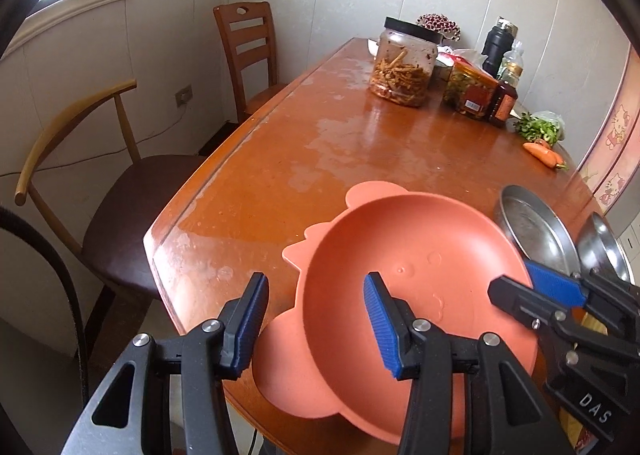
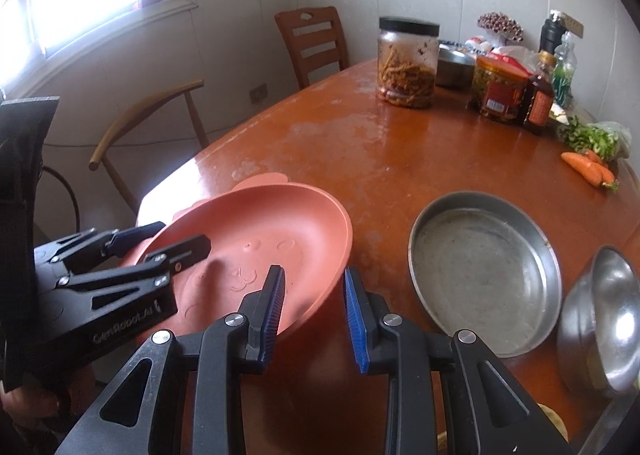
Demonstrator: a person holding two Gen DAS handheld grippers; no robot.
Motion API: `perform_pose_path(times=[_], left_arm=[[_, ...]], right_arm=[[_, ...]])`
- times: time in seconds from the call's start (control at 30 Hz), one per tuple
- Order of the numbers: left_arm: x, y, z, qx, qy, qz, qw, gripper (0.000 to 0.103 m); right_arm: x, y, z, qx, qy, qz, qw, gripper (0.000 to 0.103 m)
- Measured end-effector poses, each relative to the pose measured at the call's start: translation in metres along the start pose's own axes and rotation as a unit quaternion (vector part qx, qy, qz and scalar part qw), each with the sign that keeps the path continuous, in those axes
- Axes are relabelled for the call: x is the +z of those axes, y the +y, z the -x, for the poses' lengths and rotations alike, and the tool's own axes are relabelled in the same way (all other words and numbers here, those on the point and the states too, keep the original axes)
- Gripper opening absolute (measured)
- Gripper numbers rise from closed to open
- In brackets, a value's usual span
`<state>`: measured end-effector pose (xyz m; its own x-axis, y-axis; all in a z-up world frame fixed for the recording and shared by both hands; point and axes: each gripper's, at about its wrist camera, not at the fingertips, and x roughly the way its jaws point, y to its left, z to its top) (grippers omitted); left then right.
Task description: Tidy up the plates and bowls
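Pink plastic plate point(image 1: 408, 255) sits tilted at the bench's point(image 1: 280, 143) near corner. Both claws gape wide astride its rim, left claw point(image 1: 316, 323) and right claw point(image 2: 314, 311), neither clamped. A steel pan point(image 2: 484, 279) lies just beside it.

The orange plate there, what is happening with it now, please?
A person holds a gripper in each hand around the orange animal-shaped plastic plate at the near end of the brown wooden table. The left gripper is open astride the plate's left rim; the right gripper is open astride its right rim. Neither has closed yet. The plate looks tilted. To its right sit a round flat-bottomed metal pan and a shiny steel bowl.
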<state>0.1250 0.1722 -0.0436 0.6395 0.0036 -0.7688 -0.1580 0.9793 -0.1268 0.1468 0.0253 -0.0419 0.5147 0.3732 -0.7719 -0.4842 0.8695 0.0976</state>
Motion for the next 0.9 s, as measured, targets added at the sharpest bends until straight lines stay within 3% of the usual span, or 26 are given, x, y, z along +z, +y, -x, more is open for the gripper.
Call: perform_pose_path(times=[0.57,0.9], left_arm=[[0.003,0.005,-0.008,0.008,0.002,-0.005,1.0000,0.050],[0.001,0.002,0.004,0.022,-0.007,-0.008,0.9997,0.053]], right_arm=[[-0.002,0.001,-0.016,0.009,0.026,-0.011,1.000,0.033],[-0.004,0.005,-0.006,0.011,0.015,-0.011,1.000,0.036]])
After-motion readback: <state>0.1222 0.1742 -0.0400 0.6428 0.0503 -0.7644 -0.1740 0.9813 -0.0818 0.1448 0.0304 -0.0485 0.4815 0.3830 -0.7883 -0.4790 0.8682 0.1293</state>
